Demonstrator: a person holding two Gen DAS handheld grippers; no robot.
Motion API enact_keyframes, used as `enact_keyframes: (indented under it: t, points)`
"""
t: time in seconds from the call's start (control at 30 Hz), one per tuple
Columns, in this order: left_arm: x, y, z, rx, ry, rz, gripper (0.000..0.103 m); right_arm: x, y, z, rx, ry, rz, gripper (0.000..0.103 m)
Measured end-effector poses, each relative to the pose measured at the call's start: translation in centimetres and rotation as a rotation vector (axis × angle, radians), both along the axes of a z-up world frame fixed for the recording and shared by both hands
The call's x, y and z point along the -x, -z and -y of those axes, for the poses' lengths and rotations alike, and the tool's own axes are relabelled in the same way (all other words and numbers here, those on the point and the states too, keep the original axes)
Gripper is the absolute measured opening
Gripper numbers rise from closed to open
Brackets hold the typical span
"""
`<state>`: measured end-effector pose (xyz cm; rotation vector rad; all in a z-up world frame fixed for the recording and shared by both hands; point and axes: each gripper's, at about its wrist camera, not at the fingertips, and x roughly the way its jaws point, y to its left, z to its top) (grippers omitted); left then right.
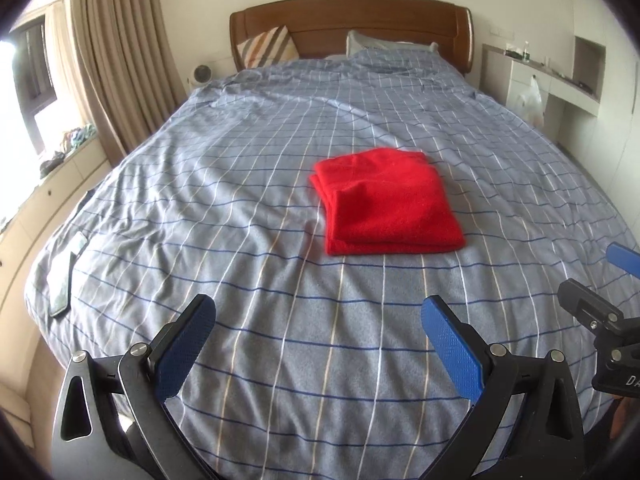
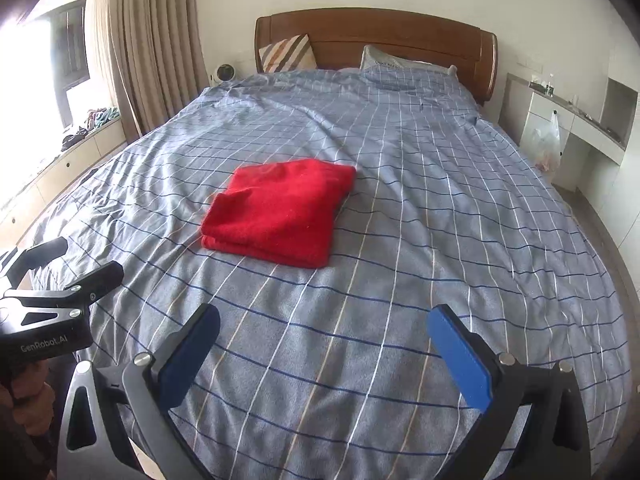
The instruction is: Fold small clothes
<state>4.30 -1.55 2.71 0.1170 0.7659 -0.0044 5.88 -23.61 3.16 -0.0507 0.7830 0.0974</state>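
A red cloth (image 1: 386, 200) lies folded into a neat rectangle on the blue checked bedspread (image 1: 280, 280); it also shows in the right wrist view (image 2: 280, 212). My left gripper (image 1: 318, 308) is open and empty, held above the bedspread well short of the cloth. My right gripper (image 2: 324, 316) is open and empty, also short of the cloth and to its right. Each gripper shows at the edge of the other's view: the right one (image 1: 612, 280) and the left one (image 2: 60, 264).
A phone (image 1: 66, 276) lies near the bed's left edge. A wooden headboard (image 1: 352, 20) and pillows (image 1: 268, 46) are at the far end. Curtains (image 1: 120, 60) and a window ledge stand left; white shelving (image 1: 560, 80) with a plastic bag stands right.
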Motion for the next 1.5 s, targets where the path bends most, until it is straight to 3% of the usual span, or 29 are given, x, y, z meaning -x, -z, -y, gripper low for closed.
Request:
enact_keyframes:
  t: [0.17, 0.57, 1.03, 1.5]
  points:
    - [1.1, -0.3, -0.4, -0.026, -0.033, 0.003, 0.103, 1.5, -0.4, -0.7, -0.017, 0.010, -0.005, 0.103]
    - [2.5, -0.7, 0.1, -0.029, -0.001, -0.018, 0.103, 2.9, -1.8, -2.5, 0.029, -0.007, -0.021, 0.103]
    - [2.9, -3.0, 0.0, -0.003, -0.030, -0.001, 0.103, 3.9, -4.1, -3.3, 0.081, 0.044, 0.038, 0.103]
    - [3.4, -3.4, 0.6, 0.014, -0.023, 0.012, 0.103, 4.3, -4.5, -2.6, 0.068, 0.068, 0.015, 0.103]
